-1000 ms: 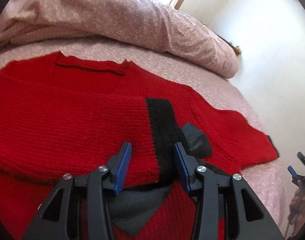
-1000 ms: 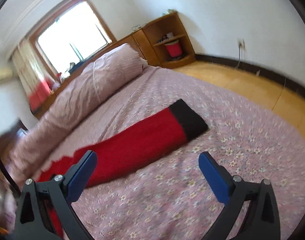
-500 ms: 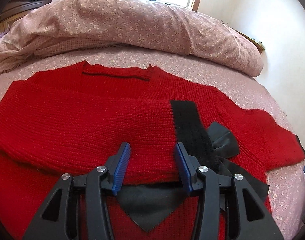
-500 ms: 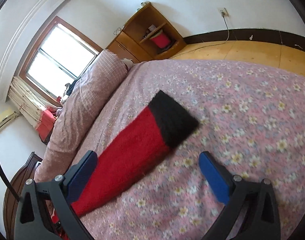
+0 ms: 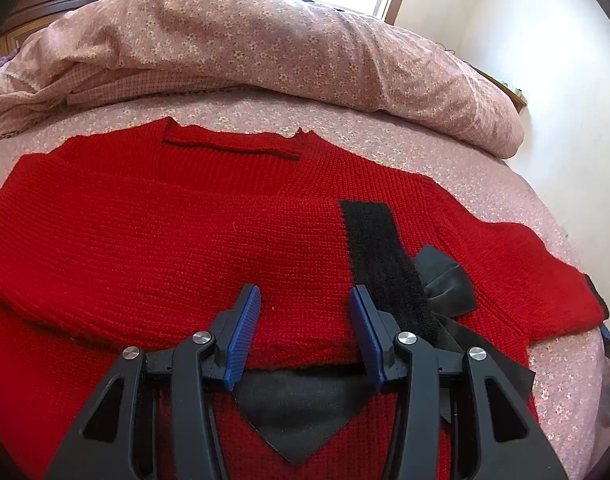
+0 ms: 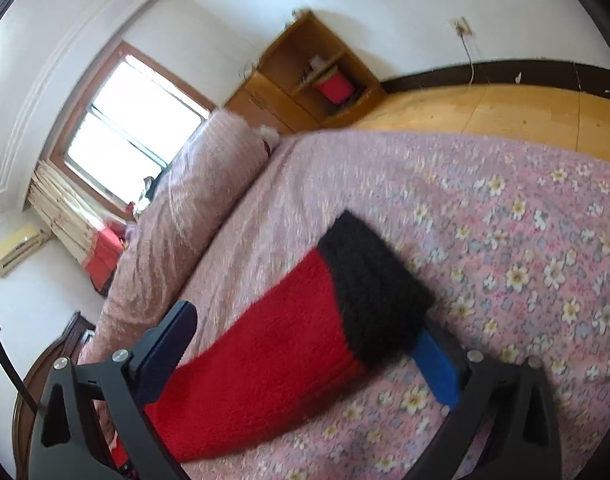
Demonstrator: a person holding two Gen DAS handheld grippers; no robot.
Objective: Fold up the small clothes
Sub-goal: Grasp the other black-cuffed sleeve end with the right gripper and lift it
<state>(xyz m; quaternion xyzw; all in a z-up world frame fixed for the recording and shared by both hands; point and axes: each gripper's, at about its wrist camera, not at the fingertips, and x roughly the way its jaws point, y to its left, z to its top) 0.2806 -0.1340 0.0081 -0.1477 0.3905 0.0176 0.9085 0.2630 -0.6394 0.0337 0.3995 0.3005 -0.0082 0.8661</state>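
Note:
A red knit sweater (image 5: 153, 248) lies flat on the pink flowered bed, neckline away from me. Its left sleeve is folded across the chest and ends in a black cuff (image 5: 379, 252). A black bow (image 5: 441, 280) and a black patch (image 5: 301, 412) show below it. My left gripper (image 5: 305, 332) is open and empty, hovering over the folded sleeve's lower edge. The other sleeve (image 6: 273, 348) lies stretched on the bed, ending in a black cuff (image 6: 373, 288). My right gripper (image 6: 305, 356) is open and straddles that sleeve near the cuff, without gripping it.
A rolled pink quilt (image 5: 265, 48) lies along the head of the bed behind the sweater. The bed edge, yellow wooden floor (image 6: 505, 112) and a wooden shelf unit (image 6: 317, 76) lie beyond the sleeve. A window (image 6: 133, 124) is at the far wall.
My right gripper has moved in low over the stretched sleeve, so the sleeve now lies between its fingers. My left gripper has drawn back slightly from the folded sleeve and stays open.

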